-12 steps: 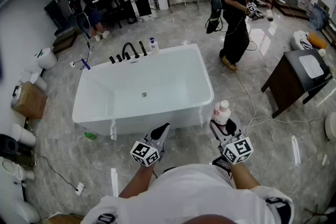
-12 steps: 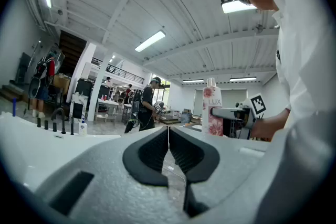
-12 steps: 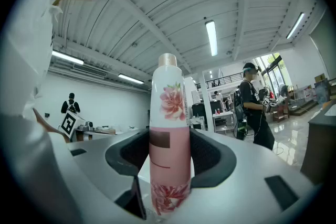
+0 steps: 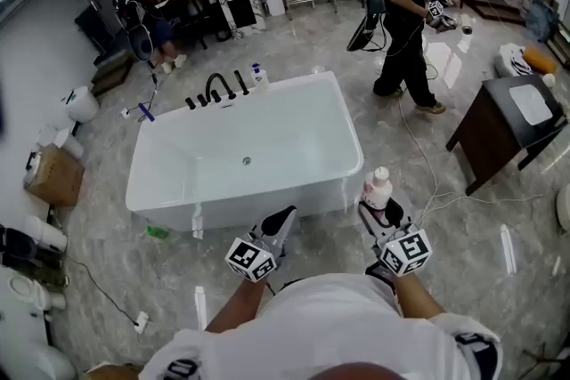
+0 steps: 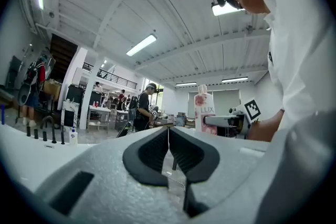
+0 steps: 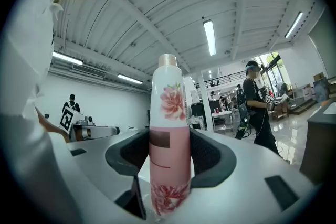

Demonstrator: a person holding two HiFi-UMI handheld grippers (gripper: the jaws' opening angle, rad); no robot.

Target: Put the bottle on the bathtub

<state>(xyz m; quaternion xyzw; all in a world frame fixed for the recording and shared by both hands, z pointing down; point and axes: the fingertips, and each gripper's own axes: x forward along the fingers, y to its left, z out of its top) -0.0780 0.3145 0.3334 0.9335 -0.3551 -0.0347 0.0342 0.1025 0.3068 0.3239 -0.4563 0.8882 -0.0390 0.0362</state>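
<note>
Pink-and-white plastic, glossy: the bottle (image 6: 169,149) looks light, stiff and a bit slippery, so mid-body is where I'd grip it. My right gripper (image 4: 381,211) clamps it upright, right of centre in the head view, just off the bathtub (image 4: 350,133) corner. My left gripper (image 5: 168,139) is closed, empty.
</note>
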